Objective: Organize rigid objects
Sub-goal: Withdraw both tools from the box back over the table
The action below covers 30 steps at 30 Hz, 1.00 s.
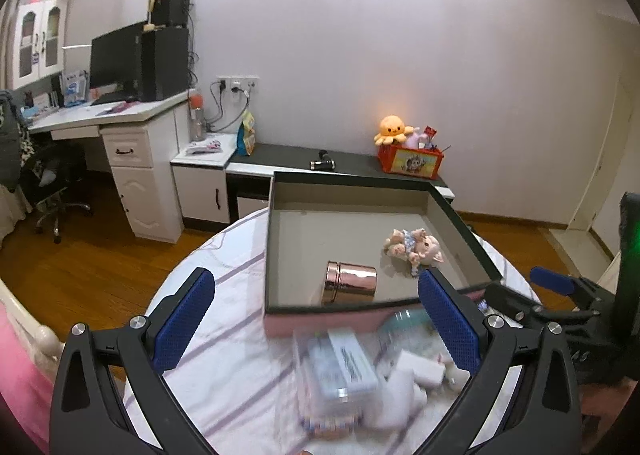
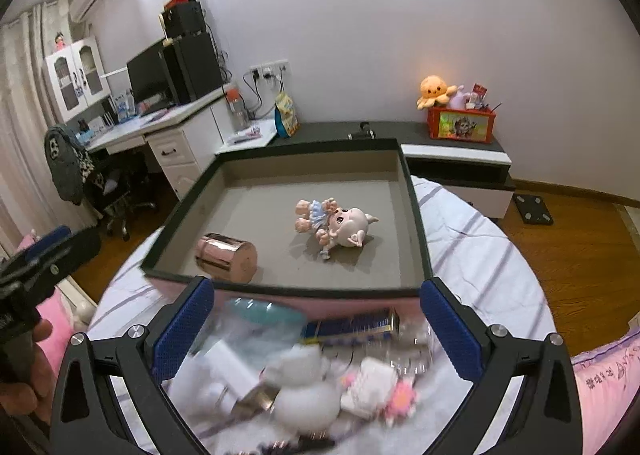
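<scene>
Both grippers stand wide open, nothing between the pads. Left gripper (image 1: 316, 325) and right gripper (image 2: 318, 329) both hover over a blurred pile of small items (image 2: 312, 367) on the striped cloth (image 1: 232, 339) in front of the tray (image 1: 460, 223).

In the tray: rose-gold tin (image 1: 350, 282) lying on its side near the front wall, pig doll (image 1: 416, 249) lying on its side further back, well apart from the tin.

Left wrist view only: a clear box with a white labelled pack (image 1: 344, 365) in the pile; the right gripper's blue pad out at the right edge.

Right wrist view only: a dark blue box (image 2: 352, 325) just below the tray's front wall, a teal lid-like piece (image 2: 268, 313) beside it, a white figure (image 2: 304, 383), a pink flower-shaped piece (image 2: 402, 397). The left gripper shows at the left edge with a hand (image 2: 38, 367) on its handle. Pile too blurred to name more.
</scene>
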Tool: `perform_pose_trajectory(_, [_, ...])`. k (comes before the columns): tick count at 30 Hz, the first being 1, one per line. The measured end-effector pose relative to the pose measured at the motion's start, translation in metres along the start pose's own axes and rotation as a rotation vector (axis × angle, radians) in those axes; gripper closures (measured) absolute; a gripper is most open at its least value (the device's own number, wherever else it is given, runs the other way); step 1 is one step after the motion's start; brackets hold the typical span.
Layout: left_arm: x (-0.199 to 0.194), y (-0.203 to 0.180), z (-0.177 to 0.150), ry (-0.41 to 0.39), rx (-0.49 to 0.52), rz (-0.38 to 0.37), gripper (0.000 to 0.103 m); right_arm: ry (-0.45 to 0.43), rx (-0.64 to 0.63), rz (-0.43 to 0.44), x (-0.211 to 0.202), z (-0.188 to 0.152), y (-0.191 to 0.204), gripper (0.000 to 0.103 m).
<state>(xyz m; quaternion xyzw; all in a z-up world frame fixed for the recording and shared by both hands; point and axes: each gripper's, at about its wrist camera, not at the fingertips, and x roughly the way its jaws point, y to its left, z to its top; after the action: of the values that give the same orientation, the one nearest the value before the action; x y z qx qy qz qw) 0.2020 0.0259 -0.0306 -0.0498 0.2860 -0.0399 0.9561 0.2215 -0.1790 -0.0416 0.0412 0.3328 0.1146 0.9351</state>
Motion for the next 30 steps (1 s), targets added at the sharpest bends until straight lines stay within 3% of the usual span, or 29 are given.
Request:
perform_pose_trajectory(14, [-0.089,-0.014,-0.052,-0.082,-0.016,0.010,0.000,-0.176,-0.004,-0.079,-0.111,-0.045,0.029,0.000])
perform_pose_trajectory(23, [-0.111,-0.025,-0.081,-0.074,-0.021,0.008,0.000,-0.215,0.009,-0.113,-0.147,-0.077,0.030,0.000])
perform_pose_trajectory(30, [-0.126,-0.028,-0.101,-0.072,0.007,0.017,0.000,-0.201,0.026,-0.109,-0.153,-0.100,0.030,0.000])
